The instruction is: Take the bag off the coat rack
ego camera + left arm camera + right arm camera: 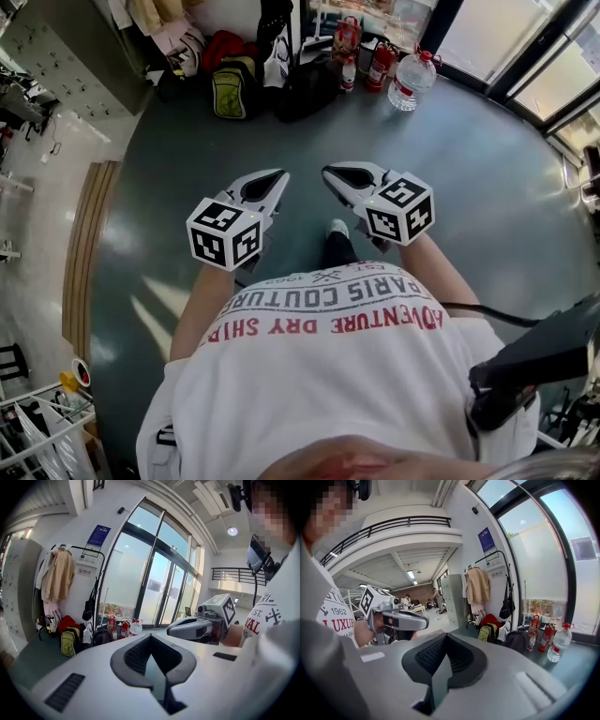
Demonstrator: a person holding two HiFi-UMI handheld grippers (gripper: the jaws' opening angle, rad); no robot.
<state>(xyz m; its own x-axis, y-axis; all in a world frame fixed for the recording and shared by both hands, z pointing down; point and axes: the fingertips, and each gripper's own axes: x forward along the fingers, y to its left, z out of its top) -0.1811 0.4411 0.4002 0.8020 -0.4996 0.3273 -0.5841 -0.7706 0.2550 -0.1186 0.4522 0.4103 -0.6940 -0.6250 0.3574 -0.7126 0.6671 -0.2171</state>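
Note:
The coat rack (77, 550) stands by the wall next to the glass doors. A slim black bag (89, 609) hangs from it by long straps; it also shows as the black bag (507, 604) in the right gripper view. A beige coat (58, 573) hangs on the rack's other side. Both grippers are held close to my body, a few steps from the rack, side by side and pointing towards it. My left gripper (278, 176) is shut and empty. The jaws of my right gripper (328, 173) also lie together, holding nothing.
On the floor under the rack lie a yellow-green backpack (230, 91), a red bag (222, 45) and a dark bag (305, 89). Red fire extinguishers (380, 64) and a large water bottle (411, 80) stand to the right. Grey lockers (66, 56) are at the left.

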